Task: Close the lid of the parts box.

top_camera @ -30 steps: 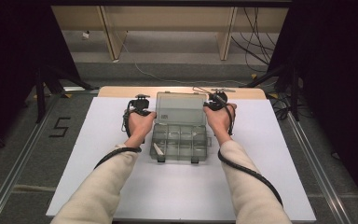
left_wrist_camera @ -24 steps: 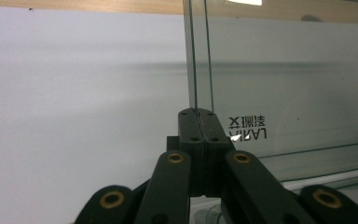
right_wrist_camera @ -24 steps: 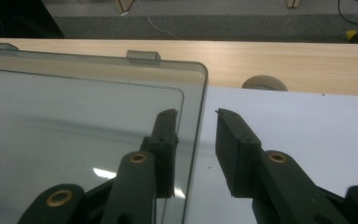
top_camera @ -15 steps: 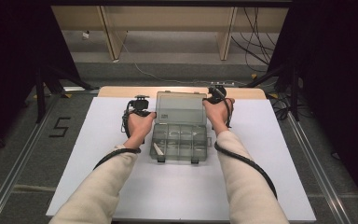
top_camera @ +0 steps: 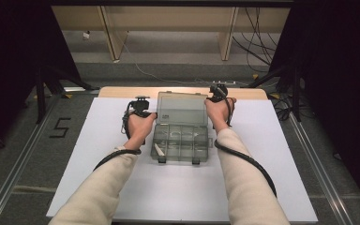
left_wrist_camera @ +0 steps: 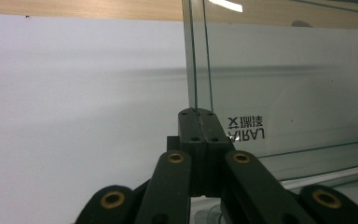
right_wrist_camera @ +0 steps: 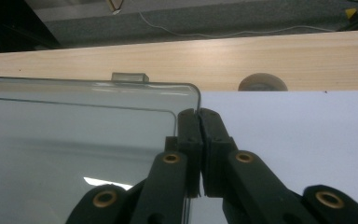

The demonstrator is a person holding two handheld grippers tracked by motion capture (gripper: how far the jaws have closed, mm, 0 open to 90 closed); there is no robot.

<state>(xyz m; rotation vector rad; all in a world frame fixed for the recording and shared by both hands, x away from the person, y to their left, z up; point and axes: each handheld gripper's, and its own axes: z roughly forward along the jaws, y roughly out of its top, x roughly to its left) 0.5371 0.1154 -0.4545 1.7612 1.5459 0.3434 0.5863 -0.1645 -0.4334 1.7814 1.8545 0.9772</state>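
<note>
Right tongs (top_camera: 218, 92) now farther up the raised lid (top_camera: 182, 108), clamped.

The box (top_camera: 183, 140) sits at the frame's centre on the surface (top_camera: 272, 187). Its lid (top_camera: 182, 108) stands behind it. The left claw (top_camera: 146, 112) flanks the lid's left edge, the right claw (top_camera: 209, 99) its right.

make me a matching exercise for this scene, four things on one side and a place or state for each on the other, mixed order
Things:
1. lid
2. left tongs
3. right tongs
4. sheet

Places or states:
A. white, lying under the box
B. shut on the lid's left edge
C. clear, swung open
D. shut at the lid's right corner

Pairs: 1-C, 2-B, 3-D, 4-A
</note>
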